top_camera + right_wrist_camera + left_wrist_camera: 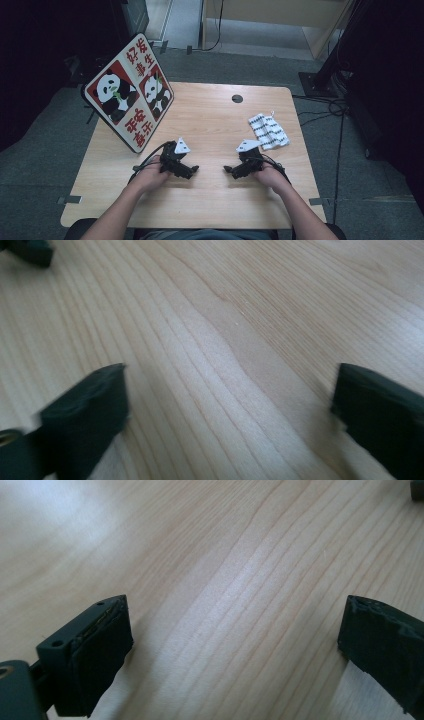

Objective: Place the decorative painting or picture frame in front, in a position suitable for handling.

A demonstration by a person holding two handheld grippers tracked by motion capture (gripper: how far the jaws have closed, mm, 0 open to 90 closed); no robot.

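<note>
Two grippers rested low on the wooden table near the person's edge, tips turned toward each other — seemingly a ready posture. Left gripper stood with jaws wide and nothing between them; right gripper likewise wide and empty. Farther off on the right lay the folded cloth — white with black pattern, flat, untouched. Farthest left leaned a panda sign, tilted.
</note>
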